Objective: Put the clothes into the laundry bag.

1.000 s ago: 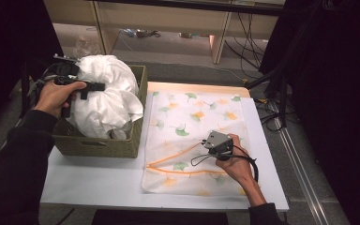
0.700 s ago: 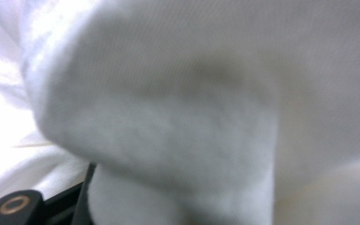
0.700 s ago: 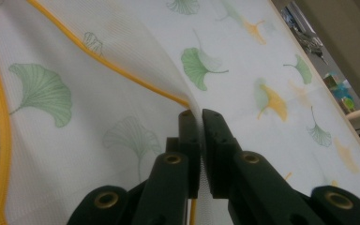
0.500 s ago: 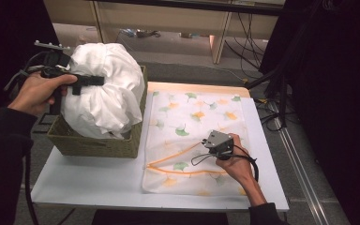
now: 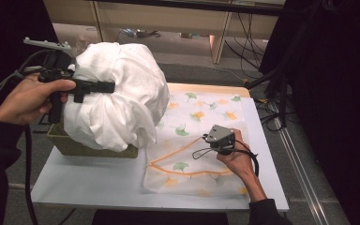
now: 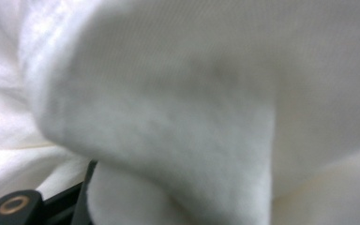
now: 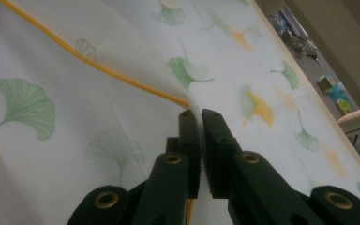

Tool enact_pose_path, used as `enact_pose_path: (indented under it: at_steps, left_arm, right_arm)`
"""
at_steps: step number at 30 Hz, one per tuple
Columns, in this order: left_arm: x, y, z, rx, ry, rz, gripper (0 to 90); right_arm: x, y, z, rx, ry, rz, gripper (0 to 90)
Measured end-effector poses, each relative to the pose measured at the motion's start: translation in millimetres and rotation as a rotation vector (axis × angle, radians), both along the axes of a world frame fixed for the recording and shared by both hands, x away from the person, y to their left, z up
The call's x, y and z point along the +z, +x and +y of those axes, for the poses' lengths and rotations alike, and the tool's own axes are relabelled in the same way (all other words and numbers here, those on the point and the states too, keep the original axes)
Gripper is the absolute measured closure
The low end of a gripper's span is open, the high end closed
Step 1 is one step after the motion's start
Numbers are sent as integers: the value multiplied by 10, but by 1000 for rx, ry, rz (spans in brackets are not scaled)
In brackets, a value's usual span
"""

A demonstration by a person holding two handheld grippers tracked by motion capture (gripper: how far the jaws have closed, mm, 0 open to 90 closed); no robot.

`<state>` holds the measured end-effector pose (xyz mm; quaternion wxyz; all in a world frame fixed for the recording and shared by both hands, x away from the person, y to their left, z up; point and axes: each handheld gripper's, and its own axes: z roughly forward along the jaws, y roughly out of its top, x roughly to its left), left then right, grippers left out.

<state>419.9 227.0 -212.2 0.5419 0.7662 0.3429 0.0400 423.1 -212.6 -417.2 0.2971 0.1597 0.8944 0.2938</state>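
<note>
On the white bench (image 5: pixel 89 180), the right gripper (image 7: pixel 198 123) pinches the leaf-print mesh bag (image 5: pixel 201 110); the left gripper (image 5: pixel 91 87) grips white bedding (image 5: pixel 122 93) above the basket (image 5: pixel 75 146).

**A dim room around a bright table**

We see a white table (image 5: pixel 89 180) lit from above, with grey floor (image 5: pixel 309 187) around it. Beyond its far edge stands a low wooden shelf unit (image 5: pixel 168 21), with dark cables (image 5: pixel 243 28) trailing beside it. Black curtains (image 5: pixel 337 93) close the right side, and a metal rail (image 5: pixel 300 164) runs along the floor.
</note>
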Motion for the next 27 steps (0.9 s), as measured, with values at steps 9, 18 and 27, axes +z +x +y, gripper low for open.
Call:
enact_pose_path:
  at_steps: [9, 18, 27]
  left_arm:
    - [44, -314, -236, -102, -7, 11, 498]
    - [-144, -593, -592, -239, 8, 20, 496]
    - [-608, -622, -834, -303, -24, 63, 496]
  right_arm:
    - [140, 144, -21, -1, 24, -30, 877]
    - [340, 193, -60, 2, 51, -59, 891]
    - [404, 213, -107, -13, 58, -71, 895]
